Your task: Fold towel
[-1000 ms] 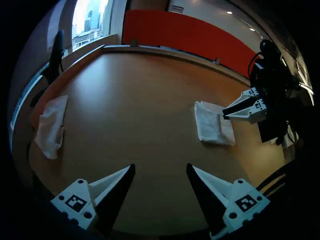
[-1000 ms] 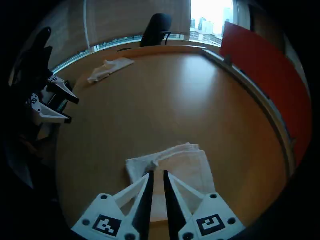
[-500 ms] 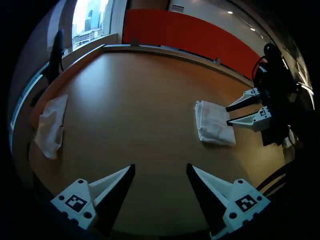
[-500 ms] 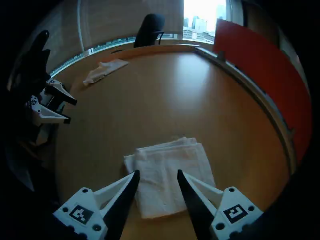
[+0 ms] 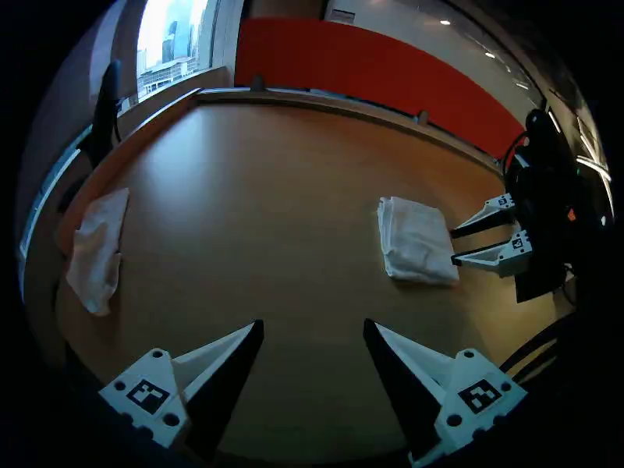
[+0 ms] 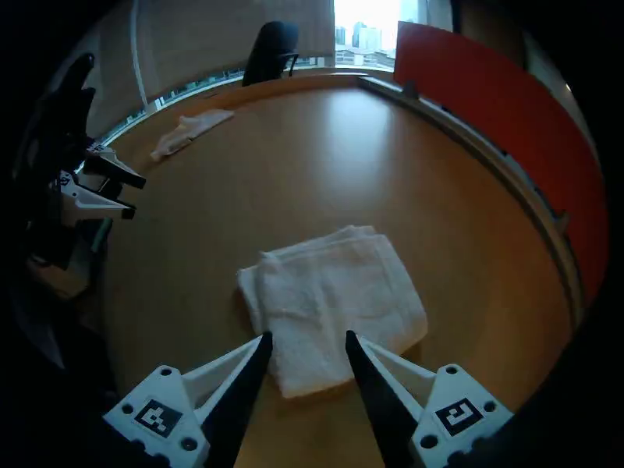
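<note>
Right gripper [image 6: 308, 335]: fingers spread wide, grasping nothing. The folded towel [image 6: 331, 292] lies flat on the table [image 6: 437, 195] just ahead of the fingertips, in line with the gap between them. Left gripper [image 5: 312, 324]: fingers likewise spread and empty, well apart from the folded towel, above bare tabletop. A crumpled cloth [image 5: 97, 249] lies well apart from the folded towel, near the table's rim.

Both views look low across the table [image 5: 257, 179], sharing the towel [image 6: 335, 300].
</note>
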The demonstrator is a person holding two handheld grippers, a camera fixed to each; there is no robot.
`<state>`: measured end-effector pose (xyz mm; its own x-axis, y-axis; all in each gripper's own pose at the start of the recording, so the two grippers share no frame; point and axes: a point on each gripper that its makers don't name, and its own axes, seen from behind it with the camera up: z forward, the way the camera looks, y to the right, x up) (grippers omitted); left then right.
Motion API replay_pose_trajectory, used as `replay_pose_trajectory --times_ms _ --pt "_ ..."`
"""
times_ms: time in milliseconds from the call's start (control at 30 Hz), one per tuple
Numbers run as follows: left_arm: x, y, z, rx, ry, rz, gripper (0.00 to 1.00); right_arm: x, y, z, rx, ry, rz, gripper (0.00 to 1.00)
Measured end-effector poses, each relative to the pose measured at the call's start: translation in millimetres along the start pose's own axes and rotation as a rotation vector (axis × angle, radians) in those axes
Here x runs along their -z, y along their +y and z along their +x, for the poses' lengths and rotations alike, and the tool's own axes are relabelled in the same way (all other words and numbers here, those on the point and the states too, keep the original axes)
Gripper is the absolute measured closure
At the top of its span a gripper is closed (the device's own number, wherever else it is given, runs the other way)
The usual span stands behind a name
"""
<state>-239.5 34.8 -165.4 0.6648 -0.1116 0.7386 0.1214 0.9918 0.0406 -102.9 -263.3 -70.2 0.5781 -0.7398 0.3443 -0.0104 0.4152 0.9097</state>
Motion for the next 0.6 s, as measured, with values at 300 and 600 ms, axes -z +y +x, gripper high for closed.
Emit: replay_pose_trajectory --times_ms 300,600 --pt "-1.4 2.3 0.6 -0.011 0.000 -0.002 0.05 0.7 -6.5 -25.1 -0.041 -0.026 -0.015 0.28" --pt "-1.9 4.3 -0.2 -0.012 -0.001 -0.005 0.05 0.4 -12.8 -47.8 -0.064 -0.056 -0.023 0.30"
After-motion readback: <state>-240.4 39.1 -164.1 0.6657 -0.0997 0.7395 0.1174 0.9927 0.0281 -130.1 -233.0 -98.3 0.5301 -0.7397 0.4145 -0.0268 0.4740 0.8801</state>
